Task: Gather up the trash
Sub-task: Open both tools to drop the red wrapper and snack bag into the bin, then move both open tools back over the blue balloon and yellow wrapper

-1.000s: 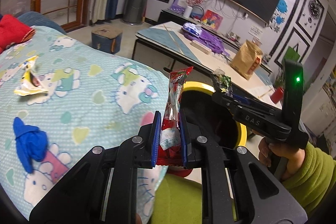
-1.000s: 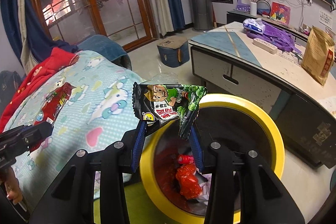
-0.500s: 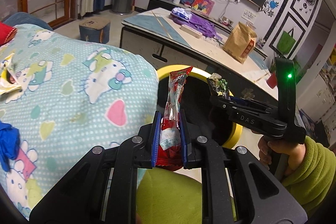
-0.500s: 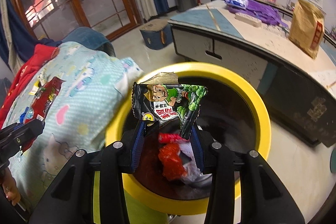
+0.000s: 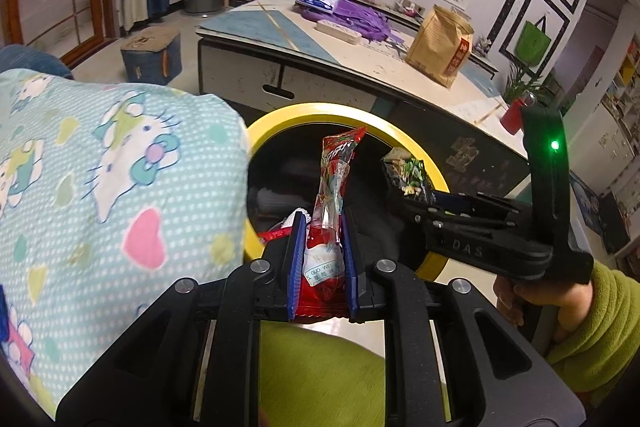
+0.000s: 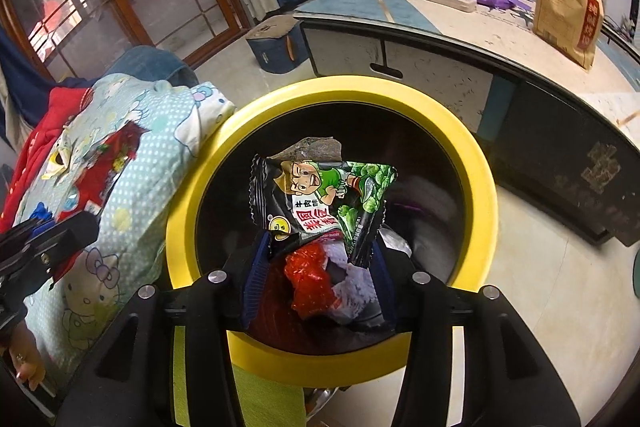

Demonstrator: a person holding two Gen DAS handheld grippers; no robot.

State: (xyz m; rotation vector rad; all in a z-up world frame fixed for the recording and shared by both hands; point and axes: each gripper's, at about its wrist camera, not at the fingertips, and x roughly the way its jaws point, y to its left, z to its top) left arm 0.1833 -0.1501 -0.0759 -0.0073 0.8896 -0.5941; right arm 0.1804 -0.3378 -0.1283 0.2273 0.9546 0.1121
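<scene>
Yellow-rimmed bin is sitting under both tools. Left hand-held gripper is pinching a red wrapper, standing upright at the bin's 7 o'clock edge. Right hand-held gripper has just been opening; the black-and-green snack packet is sitting loosely between its spread jaws, over the bin's middle.

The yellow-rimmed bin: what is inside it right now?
Inside the yellow-rimmed bin, a crumpled red wrapper and pale purple-white plastic lie at the bottom. The black and green snack packet between the right gripper fingers covers whatever lies behind it.
</scene>
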